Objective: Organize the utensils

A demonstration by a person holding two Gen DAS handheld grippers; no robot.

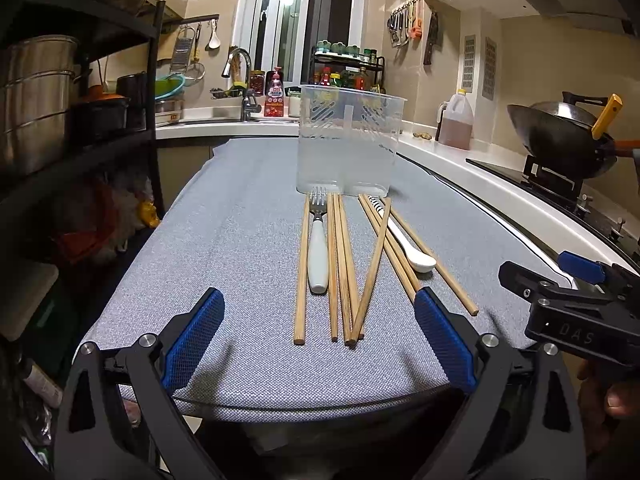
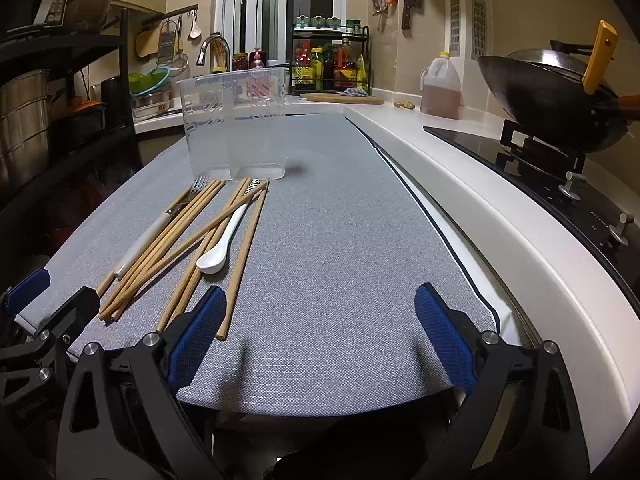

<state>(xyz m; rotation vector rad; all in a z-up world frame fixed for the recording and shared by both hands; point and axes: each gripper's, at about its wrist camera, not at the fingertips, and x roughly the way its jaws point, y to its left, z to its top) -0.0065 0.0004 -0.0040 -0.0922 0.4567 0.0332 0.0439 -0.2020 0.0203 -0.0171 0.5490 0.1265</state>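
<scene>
1. Covering the tabletop, a grey woven cloth (image 1: pixel 248 216) is seen to carry all the utensils, with a white kitchen counter (image 2: pixel 460 184) beside it.
2. A clear plastic two-compartment holder (image 1: pixel 347 144) is stood upright at the far end of the cloth; nothing is seen inside it.
3. The left gripper (image 1: pixel 319 344) is held low at the near edge with jaws spread wide and nothing gripped.
4. The right gripper (image 2: pixel 320 340) is likewise held wide open and empty, over bare cloth to the right of the utensils.
5. Loose wooden chopsticks (image 1: pixel 340 264) are laid lengthwise just in front of the holder, some crossed.
6. A white-handled metal fork (image 1: pixel 318 248) is laid among the left chopsticks, tines toward the holder.
7. A white ceramic spoon (image 2: pixel 218 250) is laid among the right chopsticks, bowl nearest the grippers.
</scene>
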